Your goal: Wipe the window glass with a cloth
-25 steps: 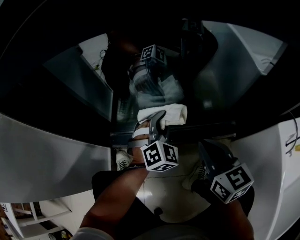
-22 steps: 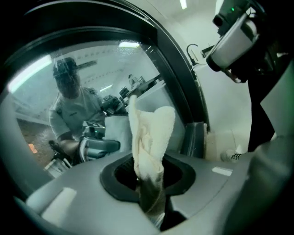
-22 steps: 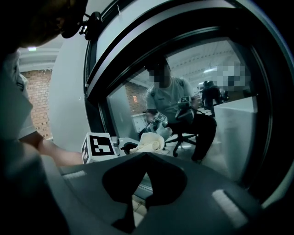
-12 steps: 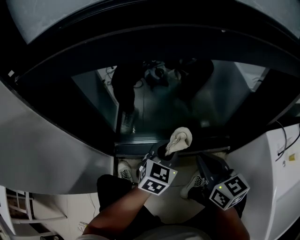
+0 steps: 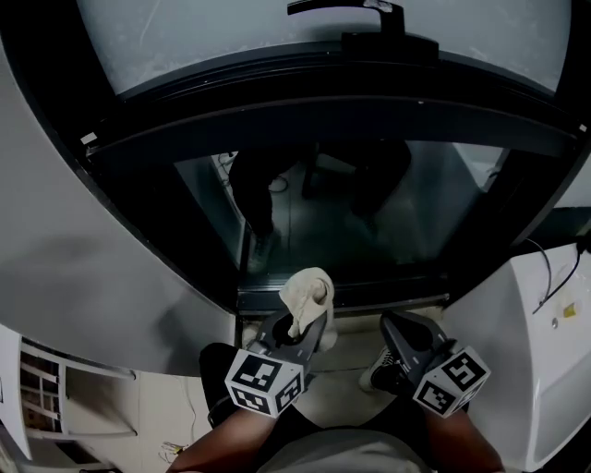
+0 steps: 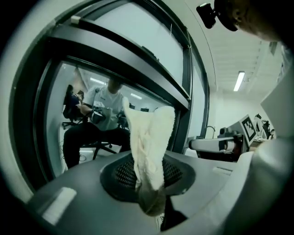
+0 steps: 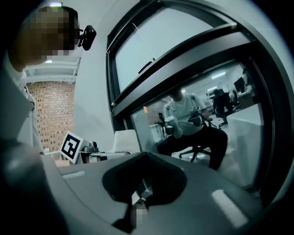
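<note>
The window has a dark frame [image 5: 323, 92] and a lower glass pane [image 5: 369, 203], which also fills the left gripper view [image 6: 87, 119]. My left gripper [image 5: 300, 328] is shut on a cream cloth [image 5: 309, 288]. The cloth stands bunched and upright from the jaws [image 6: 149, 147], just in front of the pane's bottom rail and off the glass. My right gripper [image 5: 399, 325] hangs to the right of it at the same height, shut and holding nothing [image 7: 138, 202]. Its jaws point toward the pane.
A window handle [image 5: 346, 7] sits at the top of the frame. Grey wall panels [image 5: 83, 277] flank the left, and a white surface with a cable [image 5: 554, 305] the right. A seated person shows in the glass [image 7: 193, 119]. A wire rack [image 5: 37, 397] stands lower left.
A second ago the cloth lay pressed flat against the glass. The left gripper has since drawn back and down-left, with the cloth now bunched upright. The view has tilted up along the window.
</note>
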### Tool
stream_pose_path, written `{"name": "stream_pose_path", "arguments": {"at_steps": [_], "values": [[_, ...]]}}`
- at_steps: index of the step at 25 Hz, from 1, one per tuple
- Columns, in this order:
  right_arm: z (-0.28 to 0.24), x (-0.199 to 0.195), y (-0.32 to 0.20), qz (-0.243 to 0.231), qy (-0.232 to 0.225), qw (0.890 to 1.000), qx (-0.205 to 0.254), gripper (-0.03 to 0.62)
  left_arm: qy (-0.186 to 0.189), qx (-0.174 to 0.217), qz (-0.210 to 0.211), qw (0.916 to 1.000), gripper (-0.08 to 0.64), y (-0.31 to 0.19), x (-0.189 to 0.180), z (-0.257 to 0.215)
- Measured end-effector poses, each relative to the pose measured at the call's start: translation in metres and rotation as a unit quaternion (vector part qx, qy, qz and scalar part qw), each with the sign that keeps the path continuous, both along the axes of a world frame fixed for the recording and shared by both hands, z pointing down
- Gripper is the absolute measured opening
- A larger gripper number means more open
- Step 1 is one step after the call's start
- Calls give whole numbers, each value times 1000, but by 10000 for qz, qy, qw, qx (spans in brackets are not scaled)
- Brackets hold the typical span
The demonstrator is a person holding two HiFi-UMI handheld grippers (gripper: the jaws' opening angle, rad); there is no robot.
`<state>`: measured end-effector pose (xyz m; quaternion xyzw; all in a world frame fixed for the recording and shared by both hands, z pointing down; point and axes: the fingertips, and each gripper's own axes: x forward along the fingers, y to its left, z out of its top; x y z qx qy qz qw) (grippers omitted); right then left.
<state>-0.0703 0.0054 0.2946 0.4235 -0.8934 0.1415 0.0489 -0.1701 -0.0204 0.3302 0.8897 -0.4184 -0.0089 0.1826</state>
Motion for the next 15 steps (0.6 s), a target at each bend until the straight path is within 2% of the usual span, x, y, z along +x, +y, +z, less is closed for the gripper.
{"name": "stream_pose_path", "arguments": {"at_steps": [4,7,15], "values": [[-4,-4,16,46,-82,9999,-67,2,201,-37,-187,9996,103,30,-26,-4],[-2,-6,27,66,102,9999,-98,2,304,-114,-232,9992,103,50,-37,-2],[-7,-30,52,-111,285,9995,-64,2,227,31,-359,9991,104,73,-71,-11]]}}
